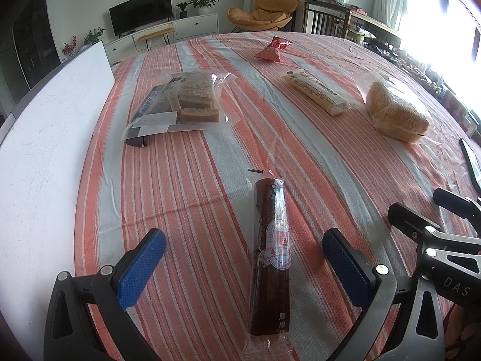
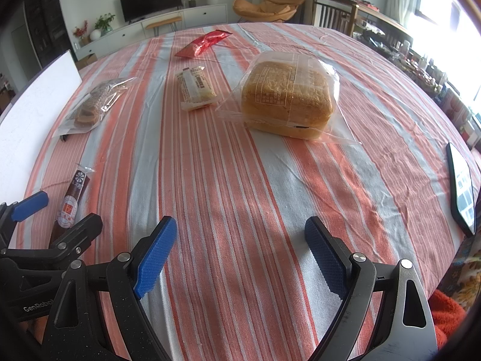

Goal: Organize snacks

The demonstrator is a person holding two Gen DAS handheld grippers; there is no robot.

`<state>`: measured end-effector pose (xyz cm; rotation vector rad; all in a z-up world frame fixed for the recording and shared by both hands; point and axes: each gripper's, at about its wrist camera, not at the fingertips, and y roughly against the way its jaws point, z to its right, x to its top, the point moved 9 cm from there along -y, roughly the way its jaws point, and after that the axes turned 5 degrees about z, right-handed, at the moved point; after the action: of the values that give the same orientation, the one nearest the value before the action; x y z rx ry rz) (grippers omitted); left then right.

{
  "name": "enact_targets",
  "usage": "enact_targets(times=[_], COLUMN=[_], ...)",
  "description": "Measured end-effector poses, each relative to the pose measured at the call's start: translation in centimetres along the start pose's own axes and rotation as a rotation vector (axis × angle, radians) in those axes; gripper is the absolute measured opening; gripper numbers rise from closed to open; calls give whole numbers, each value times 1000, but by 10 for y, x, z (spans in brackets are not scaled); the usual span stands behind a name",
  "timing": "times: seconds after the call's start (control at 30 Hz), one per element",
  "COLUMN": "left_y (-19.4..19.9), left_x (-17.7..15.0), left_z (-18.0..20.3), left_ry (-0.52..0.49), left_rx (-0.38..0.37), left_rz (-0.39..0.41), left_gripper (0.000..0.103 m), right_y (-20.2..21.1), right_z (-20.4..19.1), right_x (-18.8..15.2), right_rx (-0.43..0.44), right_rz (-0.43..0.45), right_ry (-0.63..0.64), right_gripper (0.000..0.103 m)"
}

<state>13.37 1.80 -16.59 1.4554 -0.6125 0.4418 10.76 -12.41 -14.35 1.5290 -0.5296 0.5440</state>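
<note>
The left gripper [image 1: 243,267] is hovering low over the striped tablecloth [image 1: 186,180] with its jaws spread wide and empty, straddling a dark fruit-leather stick [image 1: 270,258] that is lying lengthwise between the blue pads [image 1: 141,267], apparently lined up for a pick. The right gripper [image 2: 240,255] is waiting alongside, equally wide and gripping nothing, facing the bagged bread [image 2: 288,99]. Farther off, well apart, are lying a bag of cake bars [image 1: 183,105], a cream-wrapped bar [image 1: 315,91] and a red packet [image 1: 272,49]. A white board [image 1: 45,150] at the left edge is possibly serving as the collecting spot.
</note>
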Motion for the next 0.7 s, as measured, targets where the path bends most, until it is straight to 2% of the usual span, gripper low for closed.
enact_targets(times=[0.07, 0.13, 0.23, 0.27, 0.3, 0.37, 0.4, 0.47, 0.53, 0.7], left_y=[1, 3, 8, 9, 10, 10, 11, 12, 13, 15], left_x=[-2, -2, 1, 3, 4, 6, 7, 6, 5, 2], left_z=[1, 2, 3, 3, 3, 4, 5, 8, 8, 5], left_ry=[-4, -12, -20, -21, -21, -22, -25, -34, -34, -22], left_rx=[-6, -13, -20, -20, -22, -31, -39, -42, -40, -52], left_rz=[-33, -37, -27, -23, -19, -10, -5, -3, 1, -5], left_gripper=[102, 96, 74, 64, 54, 43, 31, 18, 18, 17], right_y=[0, 1, 12, 16, 20, 23, 23, 16, -6, -64], right_z=[0, 1, 7, 8, 5, -10, -18, -33, -44, -53], right_x=[0, 1, 8, 13, 22, 42, 55, 86, 112, 145], right_rx=[1, 11, 102, 103, 101, 122, 127, 131, 119, 79], right_rz=[0, 2, 41, 57, 71, 90, 101, 115, 79, -51], right_ry=[-1, -12, -98, -99, -73, 2, 40, 109, 172, 258], right_gripper=[90, 90, 88, 88, 88, 88, 87, 88, 88, 86])
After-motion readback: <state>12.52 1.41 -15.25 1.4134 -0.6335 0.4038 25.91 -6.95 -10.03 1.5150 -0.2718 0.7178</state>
